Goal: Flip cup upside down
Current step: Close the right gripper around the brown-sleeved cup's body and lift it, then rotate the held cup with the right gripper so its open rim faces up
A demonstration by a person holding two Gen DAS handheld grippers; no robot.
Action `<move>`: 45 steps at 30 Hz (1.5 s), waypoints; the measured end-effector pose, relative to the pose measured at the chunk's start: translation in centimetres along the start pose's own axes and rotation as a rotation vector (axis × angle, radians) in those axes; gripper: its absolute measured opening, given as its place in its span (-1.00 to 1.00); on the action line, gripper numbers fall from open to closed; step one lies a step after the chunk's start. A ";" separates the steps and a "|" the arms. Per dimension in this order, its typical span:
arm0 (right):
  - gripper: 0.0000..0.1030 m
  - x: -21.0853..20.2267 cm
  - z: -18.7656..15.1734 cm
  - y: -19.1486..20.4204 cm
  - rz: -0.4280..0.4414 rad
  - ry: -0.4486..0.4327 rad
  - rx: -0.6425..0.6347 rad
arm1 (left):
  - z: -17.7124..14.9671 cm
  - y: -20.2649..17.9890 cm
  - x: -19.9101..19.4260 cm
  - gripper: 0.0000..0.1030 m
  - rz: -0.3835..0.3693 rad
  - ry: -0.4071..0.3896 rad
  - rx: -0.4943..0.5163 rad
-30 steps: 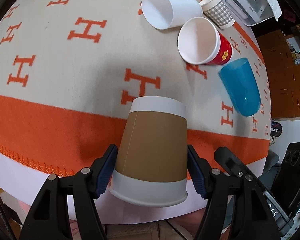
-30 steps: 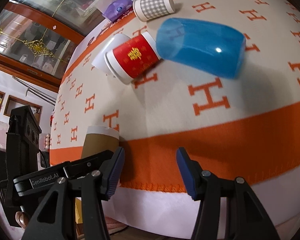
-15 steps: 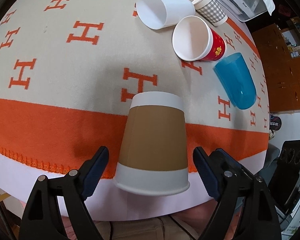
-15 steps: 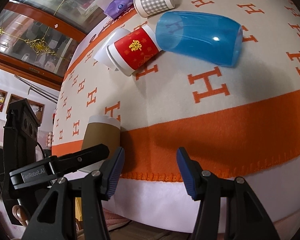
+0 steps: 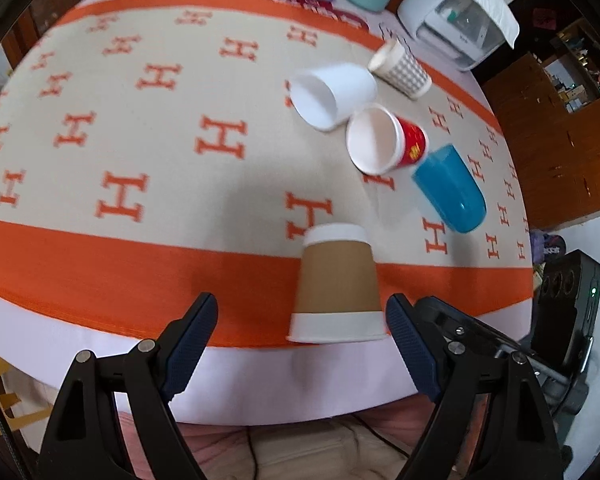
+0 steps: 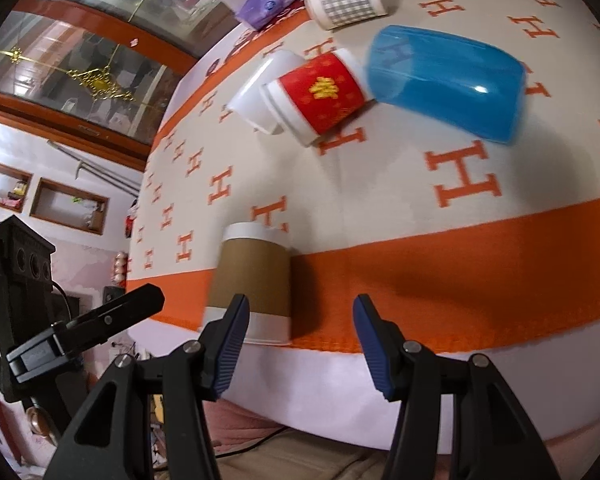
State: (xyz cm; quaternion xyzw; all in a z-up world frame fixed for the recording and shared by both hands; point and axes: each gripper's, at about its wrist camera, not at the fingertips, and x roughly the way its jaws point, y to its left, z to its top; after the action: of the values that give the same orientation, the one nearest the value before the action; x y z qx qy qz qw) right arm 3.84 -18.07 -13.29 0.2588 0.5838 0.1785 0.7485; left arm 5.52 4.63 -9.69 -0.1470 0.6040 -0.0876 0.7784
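Note:
A brown paper cup with white bands (image 5: pixel 337 284) stands upside down, rim down, on the orange stripe of the blanket near the table's front edge; it also shows in the right wrist view (image 6: pixel 252 280). My left gripper (image 5: pixel 300 344) is open and empty, drawn back from the cup, which sits just ahead, nearer the right finger. My right gripper (image 6: pixel 296 344) is open and empty, to the right of the cup. The left gripper's body shows at the left of the right wrist view (image 6: pixel 80 332).
Several cups lie on their sides farther back: a white one (image 5: pixel 332 94), a red one (image 5: pixel 388 144), a blue plastic one (image 5: pixel 450 188) and a checked one (image 5: pixel 402 68). A white appliance (image 5: pixel 456 20), a teal container and a purple packet stand at the far edge.
My left gripper opened, let go of the brown cup and pulled back from it. The cup stays standing upside down. The right gripper shifted slightly towards the cup.

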 end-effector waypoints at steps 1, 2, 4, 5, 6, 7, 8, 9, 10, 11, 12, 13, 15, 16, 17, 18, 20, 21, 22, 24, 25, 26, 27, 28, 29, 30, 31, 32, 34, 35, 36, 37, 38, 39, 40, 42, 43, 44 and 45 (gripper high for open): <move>0.05 0.2 0.1 0.3 0.009 0.009 -0.003 | 0.0 0.3 -0.4 0.64 0.013 -0.018 0.003; 0.05 0.4 0.3 0.6 0.023 0.019 -0.005 | 0.0 0.7 -0.9 0.64 0.039 -0.045 0.011; 0.05 0.8 0.7 1.1 0.039 0.036 -0.003 | 0.0 1.2 -1.3 0.64 0.084 -0.088 0.031; 0.05 1.1 0.9 1.3 0.046 0.047 -0.004 | -0.1 1.4 -1.6 0.64 0.112 -0.122 0.055; 0.05 1.4 1.1 1.6 0.050 0.056 -0.006 | -0.2 1.6 -1.7 0.64 0.140 -0.149 0.080; 0.05 1.6 1.2 1.8 0.049 0.062 -0.008 | -0.3 1.7 -1.7 0.64 0.153 -0.160 0.093; 0.05 1.8 1.3 2.0 0.047 0.066 -0.010 | -0.4 2.1 -1.5 0.64 0.158 -0.162 0.100; 0.05 2.0 1.4 2.2 0.043 0.072 -0.013 | -0.4 2.4 -1.3 0.64 0.150 -0.152 0.095; 0.05 2.3 1.6 2.4 0.036 0.078 -0.015 | -0.5 2.8 -1.0 0.64 0.129 -0.133 0.085; 0.05 2.5 1.7 2.5 0.032 0.083 -0.014 | -0.5 3.4 -0.6 0.64 0.100 -0.107 0.067; 0.05 2.9 1.9 2.6 0.028 0.093 -0.011 | -0.4 4.0 -0.1 0.64 0.071 -0.079 0.045; 0.05 3.2 2.0 2.7 0.027 0.102 -0.008 | -0.6 4.3 0.3 0.64 0.059 -0.063 0.032; 0.05 3.8 2.3 3.0 0.016 0.119 -0.001 | -0.7 5.0 1.2 0.64 0.048 -0.030 0.018; 0.05 4.0 2.4 3.1 0.010 0.124 0.001 | -0.8 5.2 1.4 0.64 0.049 -0.024 0.020; 0.05 4.3 2.5 3.2 0.005 0.131 0.003 | -0.8 5.4 1.6 0.64 0.056 -0.022 0.027; 0.05 4.6 2.6 3.3 -0.001 0.138 0.006 | -0.9 5.5 1.6 0.64 0.062 -0.024 0.032; 0.05 5.0 2.7 3.4 -0.015 0.146 0.008 | -0.9 5.7 1.6 0.64 0.078 -0.030 0.046; 0.05 5.2 2.7 3.5 -0.021 0.149 0.007 | -0.9 5.8 1.6 0.64 0.084 -0.033 0.054; 0.05 5.5 2.7 3.6 -0.027 0.155 0.004 | -0.9 5.9 1.6 0.64 0.089 -0.033 0.063; 0.05 5.9 2.6 3.7 -0.041 0.165 -0.004 | -0.9 6.0 1.6 0.64 0.084 -0.035 0.077; 0.07 6.1 2.6 3.8 -0.042 0.169 -0.010 | -0.9 6.0 1.6 0.64 0.079 -0.036 0.082; 0.09 6.3 2.7 3.9 -0.044 0.171 -0.012 | -0.8 6.0 1.7 0.64 0.078 -0.035 0.084; 0.09 6.4 2.6 4.0 -0.043 0.173 -0.013 | -0.8 6.1 1.8 0.64 0.076 -0.033 0.085; 0.11 6.5 2.7 4.0 -0.042 0.177 -0.011 | -0.7 6.1 1.8 0.64 0.074 -0.032 0.084; 0.12 6.6 2.7 4.0 -0.040 0.180 -0.008 | -0.7 6.2 2.0 0.64 0.071 -0.030 0.083; 0.13 6.8 2.7 3.9 -0.037 0.186 -0.004 | -0.7 6.2 2.1 0.64 0.071 -0.029 0.083; 0.15 6.9 2.8 3.9 -0.036 0.190 -0.003 | -0.6 6.2 2.2 0.64 0.072 -0.028 0.084; 0.17 7.1 2.8 3.9 -0.034 0.196 -0.002 | -0.7 6.3 2.3 0.64 0.071 -0.026 0.085; 0.18 7.5 2.8 3.9 -0.021 0.209 0.000 | -0.6 6.4 2.5 0.64 0.063 -0.019 0.079; 0.18 7.6 2.8 3.9 -0.017 0.217 0.000 | -0.6 6.4 2.6 0.64 0.059 -0.015 0.075; 0.18 7.8 2.8 3.8 -0.011 0.226 0.001 | -0.6 6.5 2.7 0.64 0.054 -0.009 0.069; 0.18 7.9 2.8 3.8 -0.008 0.230 0.002 | -0.6 6.6 2.8 0.64 0.049 -0.005 0.065; 0.18 7.9 2.8 3.8 -0.005 0.230 0.003 | -0.7 6.6 2.9 0.64 0.047 -0.004 0.063; 0.18 7.8 2.7 3.8 -0.004 0.229 0.003 | -0.7 6.7 2.9 0.64 0.048 -0.002 0.062; 0.18 7.8 2.7 3.8 -0.002 0.229 0.004 | -0.7 6.7 2.9 0.64 0.050 -0.001 0.061; 0.17 7.6 2.6 3.8 -0.004 0.225 0.001 | -0.7 6.7 3.0 0.64 0.050 0.001 0.060; 0.16 7.4 2.6 3.8 -0.004 0.221 -0.004 | -0.7 6.7 3.0 0.64 0.050 0.003 0.058; 0.16 7.1 2.5 3.9 -0.002 0.212 -0.011 | -0.7 6.7 3.0 0.64 0.050 0.003 0.057; 0.16 6.9 2.6 4.0 -0.002 0.200 -0.017 | -0.7 6.7 3.0 0.64 0.049 0.002 0.056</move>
State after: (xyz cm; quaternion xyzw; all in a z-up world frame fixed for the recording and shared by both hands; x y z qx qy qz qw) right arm 8.21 -11.37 -15.82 0.2325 0.6546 0.2076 0.6888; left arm 5.35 9.87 -14.86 -0.1100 0.6056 -0.0855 0.7835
